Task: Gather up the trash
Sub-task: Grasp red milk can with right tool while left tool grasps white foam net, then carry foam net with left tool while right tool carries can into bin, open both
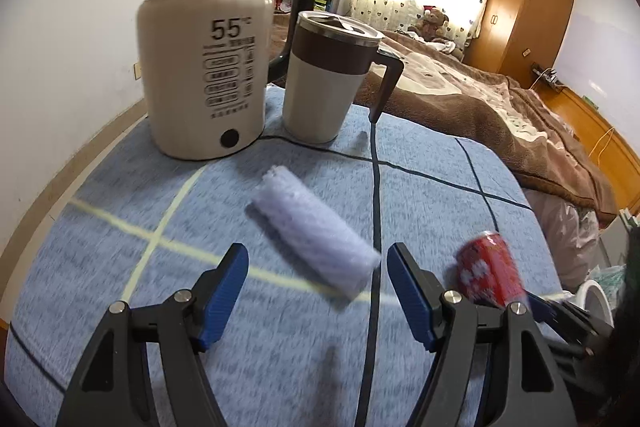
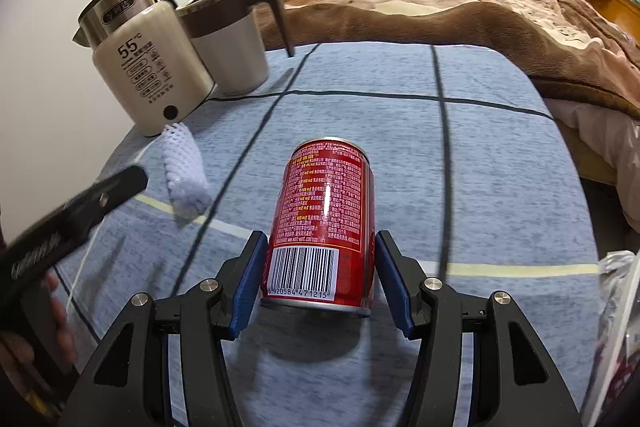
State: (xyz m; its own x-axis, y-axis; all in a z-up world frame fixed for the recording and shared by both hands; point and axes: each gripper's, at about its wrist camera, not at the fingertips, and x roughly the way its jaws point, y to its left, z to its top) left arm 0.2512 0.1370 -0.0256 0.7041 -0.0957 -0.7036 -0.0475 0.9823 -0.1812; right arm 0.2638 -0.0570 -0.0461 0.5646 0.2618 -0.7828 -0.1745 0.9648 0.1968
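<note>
Red can [image 2: 326, 223] between right gripper [image 2: 318, 281] pads (touching)

One red can [image 2: 324, 227] is seen near, right of one white foam net sleeve [image 2: 184, 171]. One electric kettle [image 2: 144, 67] and one lidded mug [image 2: 232, 47] are counted at the far left. Two grippers, left gripper [image 1: 316, 291] and right gripper [image 2: 320, 275], are seen nearest.

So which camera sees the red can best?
The right wrist view: the red can lies sharp and centred between the right tool's fingers, barcode readable. The left wrist view shows it blurred, partly hidden behind a finger.
</note>
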